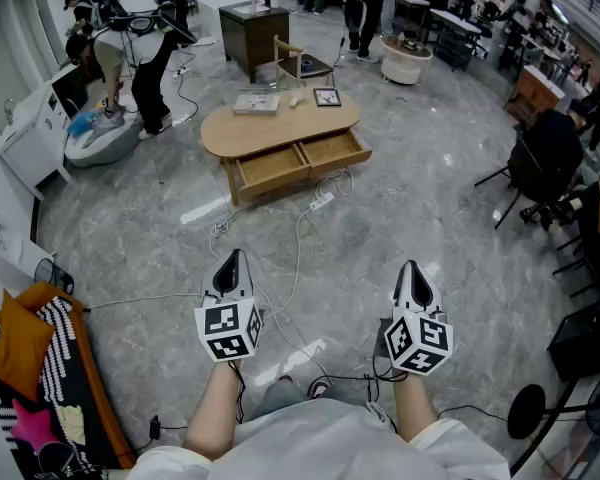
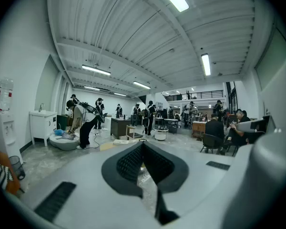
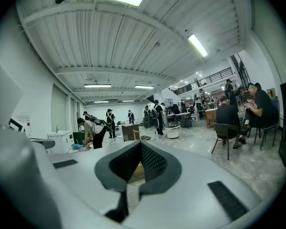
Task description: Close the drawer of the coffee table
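A light wooden oval coffee table [image 1: 280, 126] stands ahead on the grey floor, its two front drawers pulled out: the left drawer [image 1: 270, 169] and the right drawer [image 1: 335, 151]. Both look empty inside. My left gripper [image 1: 231, 259] and right gripper [image 1: 411, 268] are held side by side well short of the table, pointing toward it, jaws shut with nothing between them. In the left gripper view the shut left gripper [image 2: 143, 144] fills the lower frame; in the right gripper view the right gripper [image 3: 140, 144] does the same, with a sliver of the table seen past it.
A white power strip [image 1: 322, 202] and loose cables [image 1: 280, 268] lie on the floor between me and the table. A book [image 1: 256, 103] and a picture frame [image 1: 327, 97] rest on the tabletop. A dark cabinet [image 1: 253, 36], a chair [image 1: 298, 63] and several people stand beyond.
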